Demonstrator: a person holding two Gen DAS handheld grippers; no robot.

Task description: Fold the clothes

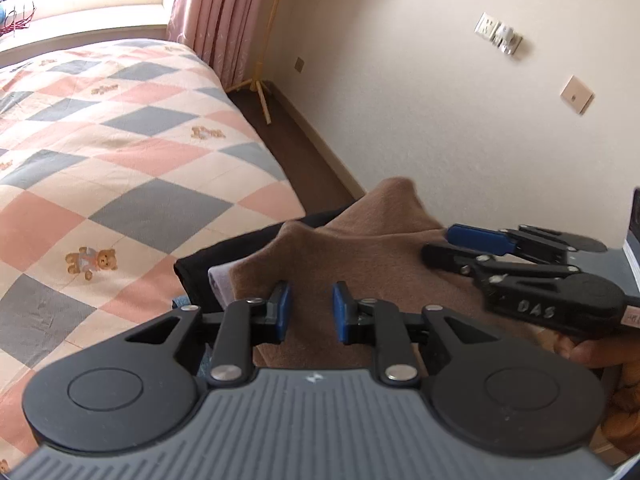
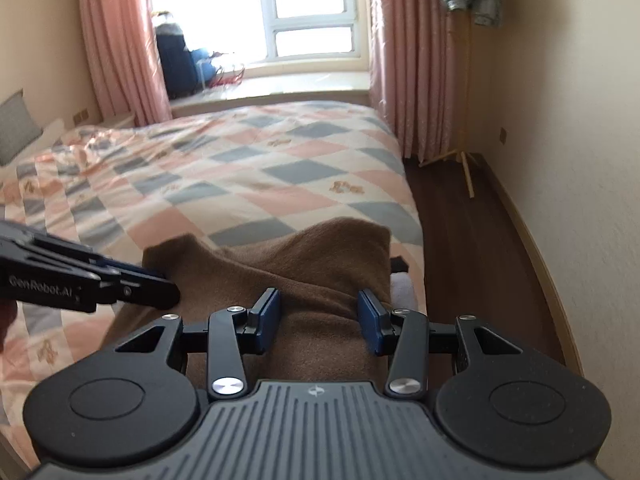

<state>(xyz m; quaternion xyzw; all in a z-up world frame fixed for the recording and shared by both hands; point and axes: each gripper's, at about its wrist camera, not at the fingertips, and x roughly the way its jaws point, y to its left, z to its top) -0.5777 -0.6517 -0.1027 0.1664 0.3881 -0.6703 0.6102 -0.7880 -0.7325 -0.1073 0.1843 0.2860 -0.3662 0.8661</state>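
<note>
Both the left tongs (image 1: 308,312) and the right tongs (image 2: 318,322) stand apart, gripping nothing, above the soft brown fleece garment (image 1: 360,248) lying under and ahead of them at the checked bed's (image 2: 240,168) edge, so it could slide floorward if nudged.

Both tools point downward, left tool (image 1: 307,312) narrowly parted, right tool (image 2: 319,316) wider, seemingly gripping nothing.
</note>
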